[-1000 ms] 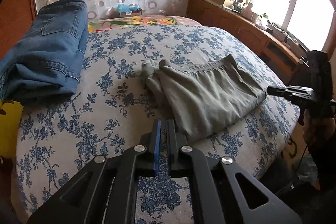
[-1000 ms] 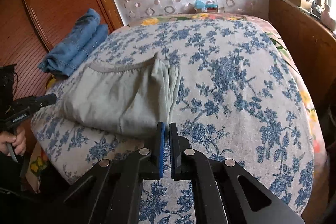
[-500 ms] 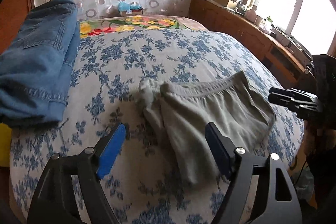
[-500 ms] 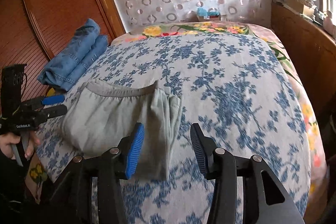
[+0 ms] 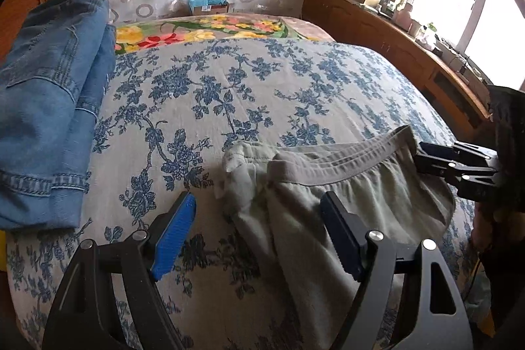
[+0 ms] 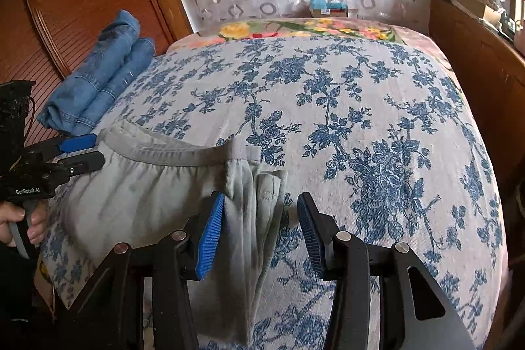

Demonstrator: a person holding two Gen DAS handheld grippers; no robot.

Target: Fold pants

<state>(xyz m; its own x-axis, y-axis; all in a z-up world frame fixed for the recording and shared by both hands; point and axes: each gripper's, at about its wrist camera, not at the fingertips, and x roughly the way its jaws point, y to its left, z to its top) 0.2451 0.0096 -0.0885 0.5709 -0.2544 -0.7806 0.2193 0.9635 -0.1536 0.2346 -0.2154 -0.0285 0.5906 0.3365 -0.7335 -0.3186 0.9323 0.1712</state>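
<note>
Grey-green pants [image 5: 354, 195] lie folded on the flowered bedspread [image 5: 229, 94], waistband toward the headboard. They also show in the right wrist view [image 6: 137, 195]. My left gripper [image 5: 259, 228] is open, its fingers either side of the pants' bunched folded edge. My right gripper [image 6: 259, 228] is open too, its fingers either side of that same folded edge from the other side. Each gripper shows in the other's view: the right one [image 5: 459, 166] by the waistband corner, the left one [image 6: 72, 153] at the opposite waistband corner.
Folded blue jeans [image 5: 49, 107] lie at the bed's left edge, also in the right wrist view [image 6: 101, 77]. A wooden wardrobe [image 6: 65, 5] stands beyond them. A wooden sideboard [image 5: 393, 35] with clutter runs under the window. A floral blanket [image 5: 203, 28] lies at the headboard.
Both grippers went from shut to open and have moved forward and down, so their fingers now straddle the pants' folded edge.
</note>
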